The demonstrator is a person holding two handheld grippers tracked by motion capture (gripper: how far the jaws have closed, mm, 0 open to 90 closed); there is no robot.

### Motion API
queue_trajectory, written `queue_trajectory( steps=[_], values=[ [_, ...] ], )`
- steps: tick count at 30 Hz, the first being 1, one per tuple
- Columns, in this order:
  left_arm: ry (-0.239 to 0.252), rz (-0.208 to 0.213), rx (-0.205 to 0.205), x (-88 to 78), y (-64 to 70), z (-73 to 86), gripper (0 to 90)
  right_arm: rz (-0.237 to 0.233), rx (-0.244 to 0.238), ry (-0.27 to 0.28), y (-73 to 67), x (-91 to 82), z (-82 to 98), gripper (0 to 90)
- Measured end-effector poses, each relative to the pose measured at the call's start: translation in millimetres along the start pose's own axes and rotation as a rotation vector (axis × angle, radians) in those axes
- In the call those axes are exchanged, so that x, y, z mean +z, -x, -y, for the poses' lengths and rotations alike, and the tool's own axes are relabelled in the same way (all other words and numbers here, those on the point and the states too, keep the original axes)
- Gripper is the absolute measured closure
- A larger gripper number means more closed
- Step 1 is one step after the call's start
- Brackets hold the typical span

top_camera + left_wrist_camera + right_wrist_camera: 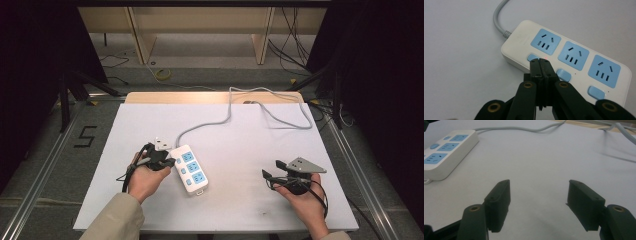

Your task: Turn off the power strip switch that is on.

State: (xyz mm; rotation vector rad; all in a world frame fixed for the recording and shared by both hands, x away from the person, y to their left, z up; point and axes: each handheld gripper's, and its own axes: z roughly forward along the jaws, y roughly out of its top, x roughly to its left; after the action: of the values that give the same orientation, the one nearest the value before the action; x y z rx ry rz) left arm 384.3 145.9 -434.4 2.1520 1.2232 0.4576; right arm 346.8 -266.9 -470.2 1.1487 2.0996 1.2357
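Note:
A white power strip [190, 170] with three blue sockets and three blue switch buttons lies left of centre on the white-covered table [250, 200]. Its grey cord [229, 113] runs off toward the table's far edge. In the left gripper view, my left gripper [540, 61] is shut with its jaws pressed together and nothing between them. Its tips rest at the first blue button [531, 57] of the power strip [574, 82], nearest the cord [498, 18]. My right gripper [270, 169] is held at the right, well apart from the strip. In its own view the right gripper [539, 185] stands open over bare table, with the power strip [439, 168] at the far left.
The cord loops near the table's back right corner [280, 117]. Beyond the table are wooden frame legs [140, 35], loose cables on the floor [295, 50] and a yellow ring [162, 74]. A "5" mark [86, 136] lies on the floor at left.

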Motion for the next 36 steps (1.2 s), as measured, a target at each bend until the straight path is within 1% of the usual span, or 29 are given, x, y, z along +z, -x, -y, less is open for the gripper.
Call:
queue_trajectory(
  steps=[4,8,11,12,19,25,28,30,36],
  values=[
    [-0.002,0.009,-0.008,1.6,0.9,-3.3,89.6,-0.004,-0.002,-0.002,-0.3,0.3,0.0,35.9],
    [-0.018,0.011,0.007,2.5,0.7,-7.4,89.6,-0.005,-0.001,-0.004,-0.2,0.6,0.1,35.9],
    [-0.021,0.006,0.009,3.0,1.3,-10.2,89.6,-0.004,0.0,-0.003,0.0,0.5,0.2,35.9],
    [-0.027,0.002,0.016,3.0,1.4,-11.1,89.6,-0.004,-0.001,-0.002,0.1,0.5,0.2,35.9],
    [-0.061,0.001,0.031,5.9,1.1,-17.8,89.6,-0.005,0.0,-0.004,0.0,0.4,0.3,35.9],
    [-0.078,0.001,0.048,8.4,3.2,-21.8,89.6,-0.004,0.003,-0.003,0.6,0.5,0.4,36.0],
    [-0.096,-0.003,0.057,10.0,3.0,-23.3,89.6,-0.006,0.005,-0.004,0.8,0.6,0.6,36.0],
    [-0.098,-0.006,0.055,11.2,3.0,-24.3,89.6,-0.006,0.005,-0.004,0.9,0.6,0.6,36.0],
    [-0.123,-0.002,0.066,14.5,3.1,-27.5,89.6,-0.006,0.006,-0.003,1.0,0.5,0.6,36.0]
  ],
)
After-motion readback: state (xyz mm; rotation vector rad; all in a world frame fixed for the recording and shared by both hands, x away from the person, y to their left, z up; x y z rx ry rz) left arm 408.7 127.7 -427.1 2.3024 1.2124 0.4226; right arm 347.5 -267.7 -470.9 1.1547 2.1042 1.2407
